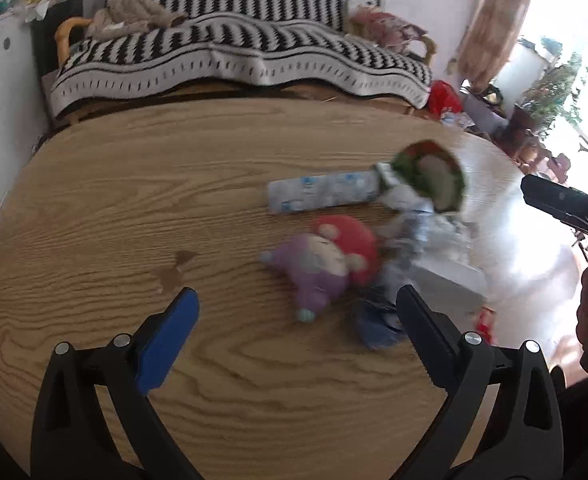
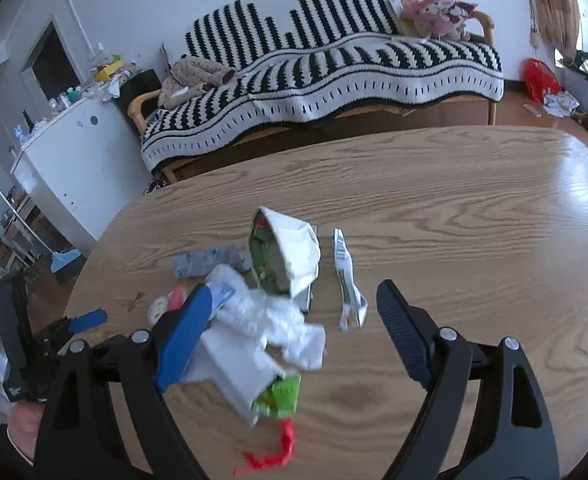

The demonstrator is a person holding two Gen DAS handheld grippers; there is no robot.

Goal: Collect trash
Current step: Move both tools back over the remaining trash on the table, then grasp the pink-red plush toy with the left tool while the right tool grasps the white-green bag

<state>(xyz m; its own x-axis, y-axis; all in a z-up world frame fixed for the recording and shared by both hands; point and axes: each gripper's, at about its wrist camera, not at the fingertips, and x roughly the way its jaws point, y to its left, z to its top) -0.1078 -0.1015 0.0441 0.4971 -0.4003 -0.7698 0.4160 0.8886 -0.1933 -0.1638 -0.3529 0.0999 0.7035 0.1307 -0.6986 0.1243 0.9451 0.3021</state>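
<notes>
We see a wooden table (image 2: pixel 454 208) with a loose pile of trash near its middle, and nothing gathered yet — we judge this the approach, before any first grasp. Our right gripper (image 2: pixel 290 304) hovers over the pile with its jaws spread wide and empty. Our left gripper (image 1: pixel 296 308) also stands wide apart, holding nothing, just short of a small plush doll (image 1: pixel 326 260).

Under the right gripper lie a crumpled white tissue (image 2: pixel 282 324), a white carton (image 2: pixel 242 364) with a green end, and a red scrap (image 2: pixel 278 448). Beyond them sits an opened foil snack bag (image 2: pixel 286 252), mouth turned left. Beside it lies a thin wrapper (image 2: pixel 348 280), its long axis running away from us — far end toward the striped sofa (image 2: pixel 334 64).

Next we would lower and close on one piece, likely the tissue.
</notes>
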